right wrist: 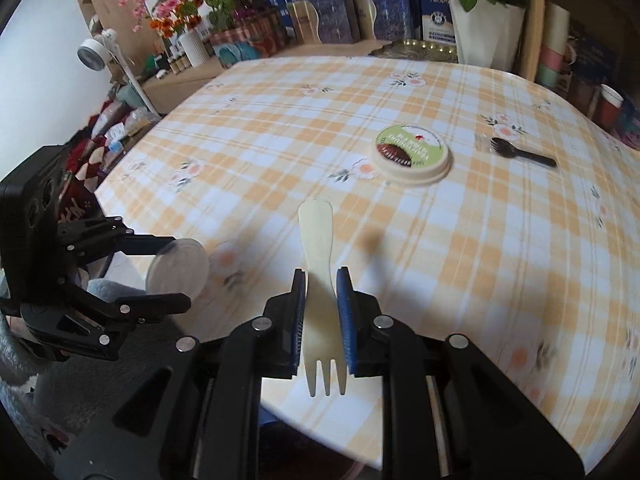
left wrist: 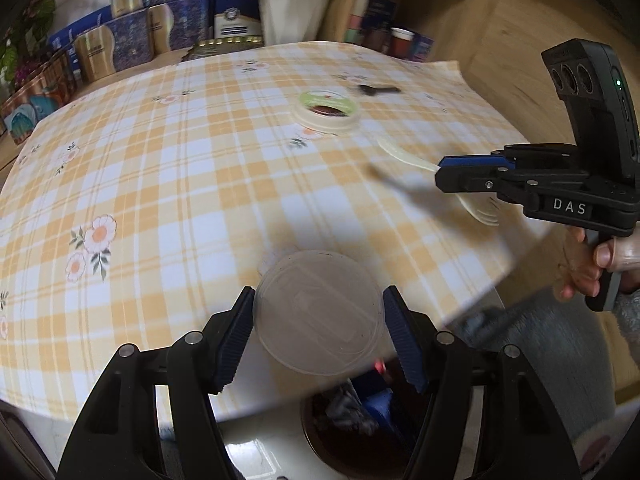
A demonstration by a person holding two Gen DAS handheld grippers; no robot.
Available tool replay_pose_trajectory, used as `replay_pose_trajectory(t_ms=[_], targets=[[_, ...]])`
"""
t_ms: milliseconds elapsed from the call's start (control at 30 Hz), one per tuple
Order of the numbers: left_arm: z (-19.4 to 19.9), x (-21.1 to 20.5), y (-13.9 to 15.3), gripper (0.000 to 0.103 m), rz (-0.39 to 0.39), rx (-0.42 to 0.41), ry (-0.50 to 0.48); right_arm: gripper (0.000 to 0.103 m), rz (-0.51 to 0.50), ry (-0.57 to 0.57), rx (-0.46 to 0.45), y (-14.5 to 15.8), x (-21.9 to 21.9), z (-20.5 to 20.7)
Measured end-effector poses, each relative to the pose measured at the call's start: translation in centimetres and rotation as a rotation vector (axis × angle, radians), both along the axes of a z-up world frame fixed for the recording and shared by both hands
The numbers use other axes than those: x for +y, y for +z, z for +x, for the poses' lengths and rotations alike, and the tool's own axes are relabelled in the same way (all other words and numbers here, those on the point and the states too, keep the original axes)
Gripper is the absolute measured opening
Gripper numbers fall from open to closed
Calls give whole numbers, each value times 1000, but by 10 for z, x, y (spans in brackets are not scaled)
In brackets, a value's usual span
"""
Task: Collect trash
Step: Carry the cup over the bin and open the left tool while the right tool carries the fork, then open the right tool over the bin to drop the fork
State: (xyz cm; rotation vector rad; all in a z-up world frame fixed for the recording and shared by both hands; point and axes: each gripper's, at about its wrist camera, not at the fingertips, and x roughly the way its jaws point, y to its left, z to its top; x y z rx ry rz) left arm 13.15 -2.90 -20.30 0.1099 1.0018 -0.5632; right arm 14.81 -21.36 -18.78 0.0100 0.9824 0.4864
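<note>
My left gripper (left wrist: 319,322) is shut on a clear round plastic lid (left wrist: 318,312), held over the table's near edge; it also shows in the right wrist view (right wrist: 178,266). My right gripper (right wrist: 322,316) is shut on a cream plastic fork (right wrist: 320,280), tines pointing back toward the camera; the gripper shows in the left wrist view (left wrist: 440,172). A cream lid with a green label (right wrist: 412,156) lies flat on the checked tablecloth (right wrist: 280,140). A black plastic spoon (right wrist: 520,152) lies beyond it.
A dark bin (left wrist: 360,420) with trash in it stands below the table edge under my left gripper. Boxes, tins, a white plant pot (right wrist: 486,36) and flowers line the back of the table. Cups (right wrist: 610,106) stand on shelves at right.
</note>
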Motion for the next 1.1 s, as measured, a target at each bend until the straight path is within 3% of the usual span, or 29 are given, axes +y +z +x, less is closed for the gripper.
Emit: replay_pose_trajectory(t_ms=[167,300,533,600,700,900,1100], targets=[[-42,-8,-5,63,8,33,-79,19,49,-34,-20,6,-6,-42],[-66,-20,-25,63,44,84,-126,19,68,-70,-21,7,-17,-71],[-77,-31,-70,64,59,199,-118,19,80,-121,18,-6,-35,-108],[-81,-33,-71,66,72,174,-122,19,82,-129,27,-10,-37,-115],[-82,-28,-61,79,34,134,-91,19,86,-140,47,-16,-37,-126],[-80,5,-21,90,-65,7,74,19,86,-150,110,-37,-27,-138],[-87,37,13,96,-97,-133,231,19,38,-144,192,-64,-12,-141]])
